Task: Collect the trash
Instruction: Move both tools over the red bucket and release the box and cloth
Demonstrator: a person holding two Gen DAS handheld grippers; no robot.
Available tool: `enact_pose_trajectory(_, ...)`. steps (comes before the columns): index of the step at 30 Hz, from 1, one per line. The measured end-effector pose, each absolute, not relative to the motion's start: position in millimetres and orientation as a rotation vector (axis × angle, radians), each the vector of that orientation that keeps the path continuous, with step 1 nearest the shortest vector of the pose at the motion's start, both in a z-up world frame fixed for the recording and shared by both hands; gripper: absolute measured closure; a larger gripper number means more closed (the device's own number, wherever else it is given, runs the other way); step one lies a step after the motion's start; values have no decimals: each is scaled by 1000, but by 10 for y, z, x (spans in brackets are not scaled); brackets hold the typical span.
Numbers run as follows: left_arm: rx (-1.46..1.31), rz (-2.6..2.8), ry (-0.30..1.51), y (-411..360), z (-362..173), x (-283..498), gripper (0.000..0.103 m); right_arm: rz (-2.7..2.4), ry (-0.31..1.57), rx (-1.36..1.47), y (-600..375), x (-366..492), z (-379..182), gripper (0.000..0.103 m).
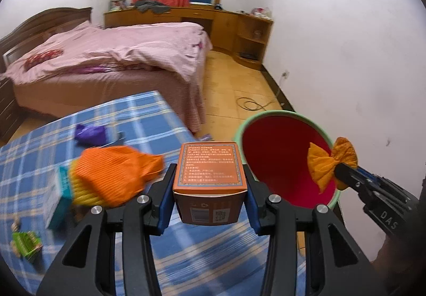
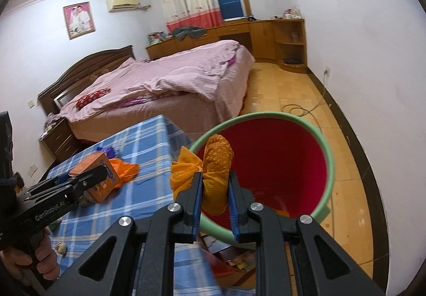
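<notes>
Both clamped: left gripper (image 1: 209, 184) grips orange printed cardboard box (image 1: 209, 171), centre frame; right gripper (image 2: 214, 189) pinches crumpled orange paper wad (image 2: 213, 171) over green-rimmed red bin (image 2: 328, 163).

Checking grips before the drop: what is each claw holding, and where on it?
The left claw clamps the orange box by its two side faces. The right claw pinches the crumpled orange paper at its middle, above the bin.

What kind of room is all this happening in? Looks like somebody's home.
Most likely a lived-in bedroom: a bed with a rumpled pink striped quilt and dark wooden headboard, a framed portrait on the wall, and a curtained window above a long wooden cabinet.
</notes>
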State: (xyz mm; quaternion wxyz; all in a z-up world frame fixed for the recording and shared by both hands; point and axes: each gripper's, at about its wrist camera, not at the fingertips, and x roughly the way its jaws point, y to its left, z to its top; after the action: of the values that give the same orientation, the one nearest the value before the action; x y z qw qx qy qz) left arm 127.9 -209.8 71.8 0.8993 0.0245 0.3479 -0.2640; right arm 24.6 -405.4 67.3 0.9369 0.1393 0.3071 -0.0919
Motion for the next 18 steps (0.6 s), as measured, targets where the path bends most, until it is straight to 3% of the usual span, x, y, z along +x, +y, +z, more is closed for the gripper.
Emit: enact_pose_trajectory(18, 117, -719, 789, -3076, 344, 1461, 57, -294, 687, 360, -4799, 334, 242, 82)
